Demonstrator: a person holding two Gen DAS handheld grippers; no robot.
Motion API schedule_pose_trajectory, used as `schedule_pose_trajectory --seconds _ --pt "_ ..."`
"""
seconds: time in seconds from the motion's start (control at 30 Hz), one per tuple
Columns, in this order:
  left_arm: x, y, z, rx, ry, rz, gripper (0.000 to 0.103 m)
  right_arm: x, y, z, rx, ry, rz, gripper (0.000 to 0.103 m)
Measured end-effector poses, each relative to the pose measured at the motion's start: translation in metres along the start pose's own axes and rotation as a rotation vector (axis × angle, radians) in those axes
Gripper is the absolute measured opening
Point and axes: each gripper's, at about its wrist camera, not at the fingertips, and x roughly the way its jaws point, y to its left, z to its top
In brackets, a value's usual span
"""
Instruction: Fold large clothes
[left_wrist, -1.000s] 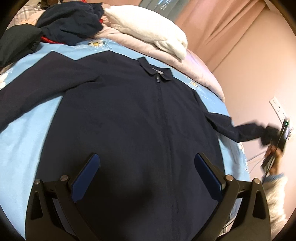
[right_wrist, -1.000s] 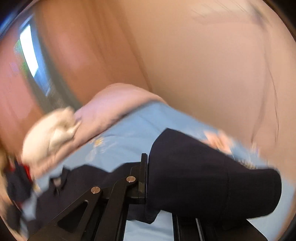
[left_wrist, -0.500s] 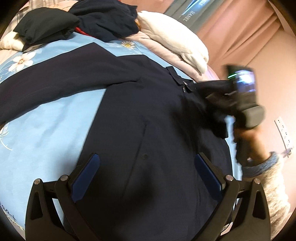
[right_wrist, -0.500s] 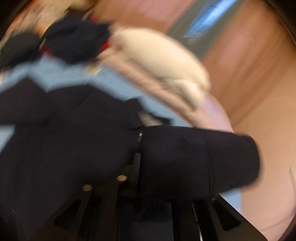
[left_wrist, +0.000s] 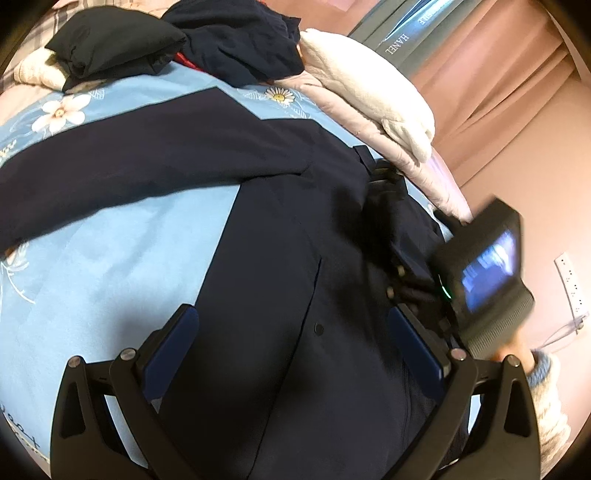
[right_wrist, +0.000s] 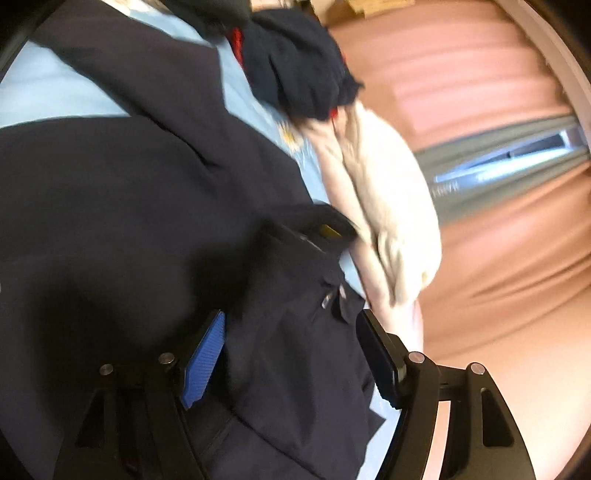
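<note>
A large dark navy jacket (left_wrist: 288, 236) lies flat on a light blue floral bed sheet (left_wrist: 110, 251). Its left sleeve (left_wrist: 110, 173) stretches out to the left. Its right sleeve (right_wrist: 295, 295) is folded in over the chest near the collar. My left gripper (left_wrist: 291, 343) is open and empty above the lower body of the jacket. My right gripper (right_wrist: 291, 354) is open, its blue pads on either side of the folded sleeve; it also shows in the left wrist view (left_wrist: 480, 280), held in a hand over the jacket's right side.
A pile of dark clothes (left_wrist: 177, 40) and a white pillow (left_wrist: 369, 96) on a pink quilt (left_wrist: 424, 173) lie at the head of the bed. Pink curtains (right_wrist: 498, 258) and a pink wall with a socket strip (left_wrist: 570, 280) are to the right.
The right gripper carried the right sleeve from the bed's right side over onto the jacket's chest and opened, releasing it. The left gripper drifted slightly left, still open.
</note>
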Motion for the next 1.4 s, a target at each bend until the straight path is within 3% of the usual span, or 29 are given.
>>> schedule_pose_trajectory --seconds 0.2,0.27,0.43,0.53,0.67,0.8,0.93,1.03,1.1,1.13,1.23,1.3,1.4 --pt "0.011 -0.022 0.019 0.062 -0.001 -0.015 0.102 -0.022 -0.060 -0.064 0.453 0.010 0.295 0.071" --pt "0.022 -0.029 0.028 0.071 0.016 -0.056 0.102 -0.019 -0.082 -0.106 0.626 0.033 0.370 0.071" --pt "0.061 -0.052 0.053 0.039 0.080 -0.209 0.102 0.001 -0.160 -0.257 1.343 0.016 0.589 0.071" --pt "0.092 -0.069 0.063 0.002 0.127 -0.287 0.101 -0.001 -0.166 -0.324 1.603 -0.002 0.627 0.072" --pt "0.129 -0.090 0.067 -0.021 0.168 -0.306 0.101 0.012 -0.162 -0.344 1.691 0.017 0.677 0.073" --pt "0.149 -0.102 0.066 -0.005 0.162 -0.246 0.102 0.044 -0.153 -0.334 1.767 0.007 0.771 0.073" --pt "0.160 -0.109 0.065 0.034 0.144 -0.172 0.102 0.082 -0.156 -0.348 1.860 0.072 0.776 0.073" --pt "0.168 -0.110 0.064 0.071 0.119 -0.122 0.102 0.084 -0.159 -0.367 1.993 -0.055 0.766 0.073" --pt "0.181 -0.113 0.063 0.099 0.118 -0.084 0.102 0.075 -0.165 -0.391 2.127 -0.216 0.744 0.073" --pt "0.188 -0.113 0.062 0.101 0.133 -0.082 0.102 0.073 -0.166 -0.401 2.173 -0.248 0.737 0.073" --pt "0.209 -0.117 0.060 0.125 0.170 -0.047 0.102 0.079 -0.159 -0.409 2.192 -0.182 0.759 0.072" --pt "0.216 -0.118 0.060 0.148 0.180 -0.017 0.102 0.076 -0.157 -0.403 2.098 -0.048 0.836 0.071" --pt "0.218 -0.116 0.063 0.200 0.173 0.010 0.102 0.051 -0.173 -0.399 1.948 0.011 0.766 0.071"
